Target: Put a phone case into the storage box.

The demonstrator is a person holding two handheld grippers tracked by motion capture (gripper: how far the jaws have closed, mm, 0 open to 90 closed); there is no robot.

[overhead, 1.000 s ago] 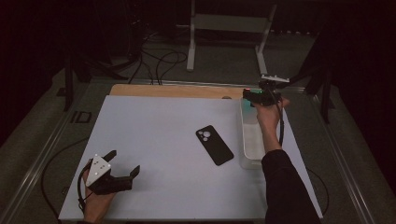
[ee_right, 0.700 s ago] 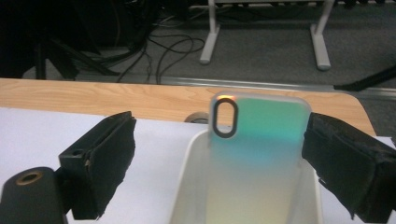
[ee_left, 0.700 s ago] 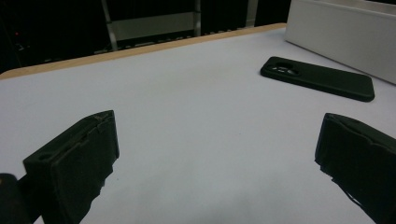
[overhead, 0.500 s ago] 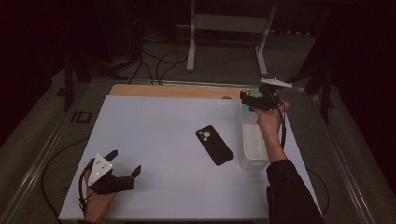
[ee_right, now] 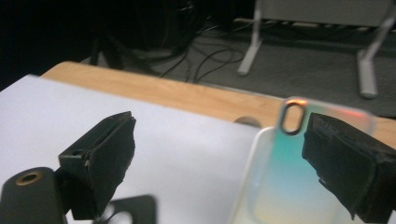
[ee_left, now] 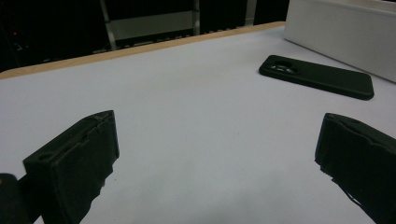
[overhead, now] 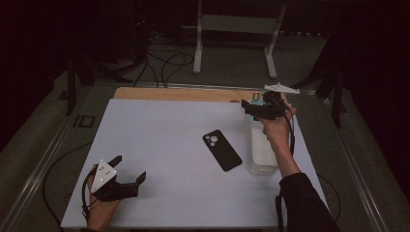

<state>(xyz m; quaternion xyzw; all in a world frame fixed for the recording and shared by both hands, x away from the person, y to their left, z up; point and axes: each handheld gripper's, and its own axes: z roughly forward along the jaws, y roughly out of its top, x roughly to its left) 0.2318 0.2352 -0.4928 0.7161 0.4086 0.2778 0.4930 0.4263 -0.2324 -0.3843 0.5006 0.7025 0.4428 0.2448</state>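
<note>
Teal see-through phone case [ee_right: 275, 182] standing on end in the white bin [overhead: 259, 162] at the table's right edge, just beside one jaw of the right gripper [ee_right: 219, 128], spread wide and pinching nothing. Looks like the reach-in step; next up, probably centering on the case and squeezing gently. Left gripper [overhead: 129, 166] parked near-left, also spread. Black phone [overhead: 222, 150] lying mid-table, well clear; bin wall maybe crowding the grab.

Surface [overhead: 164, 145] pale lavender-white, far edge tan wood. Phone case [overhead: 222, 150] matte black. Bin [overhead: 263, 154] translucent white. Second phone case [ee_right: 292, 172] clear, teal-to-yellow tint, orange glint at rim. Both claws black; left claw [overhead: 128, 169] carries a light grey plate.
</note>
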